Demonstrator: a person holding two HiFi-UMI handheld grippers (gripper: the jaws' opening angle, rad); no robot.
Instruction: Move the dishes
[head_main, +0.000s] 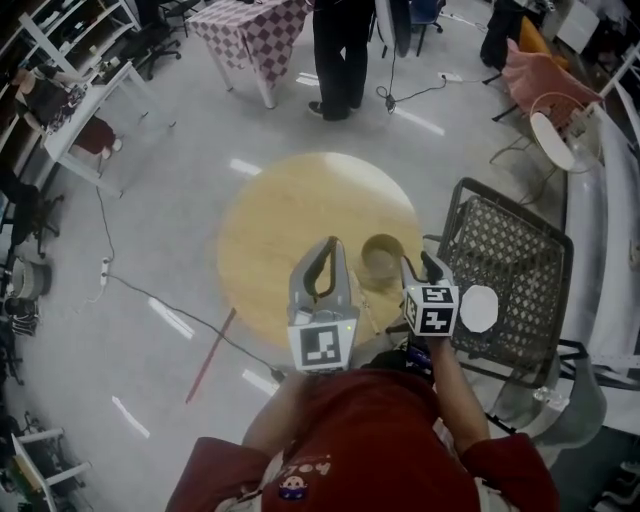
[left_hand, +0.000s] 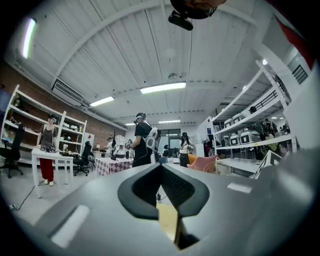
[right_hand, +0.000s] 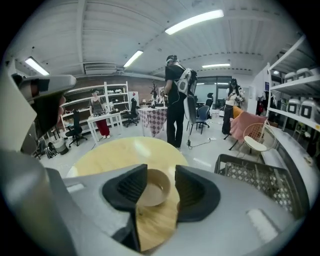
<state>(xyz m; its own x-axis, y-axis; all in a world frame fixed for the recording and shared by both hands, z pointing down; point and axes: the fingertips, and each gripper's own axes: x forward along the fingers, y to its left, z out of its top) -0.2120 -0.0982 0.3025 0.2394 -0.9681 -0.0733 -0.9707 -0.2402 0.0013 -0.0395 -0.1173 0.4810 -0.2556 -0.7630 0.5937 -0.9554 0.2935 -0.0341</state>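
Note:
A tan bowl (head_main: 381, 258) stands upright near the right edge of the round wooden table (head_main: 290, 225). My right gripper (head_main: 420, 266) hovers just right of it and is open. In the right gripper view the bowl (right_hand: 152, 187) shows in the gap beyond the two pads, with nothing touching it. My left gripper (head_main: 330, 243) is raised over the table left of the bowl. Its jaws are shut and empty, and in the left gripper view they (left_hand: 161, 169) point level across the room. A white plate (head_main: 478, 308) lies in the dark wire dish rack (head_main: 520, 250).
The dish rack (right_hand: 252, 175) stands right of the table, close to my right arm. A person (head_main: 340, 50) stands beyond the table, by a checked table (head_main: 250, 30). A cable and a red stick (head_main: 210, 355) lie on the floor at the left. A round chair (head_main: 555, 135) is at the back right.

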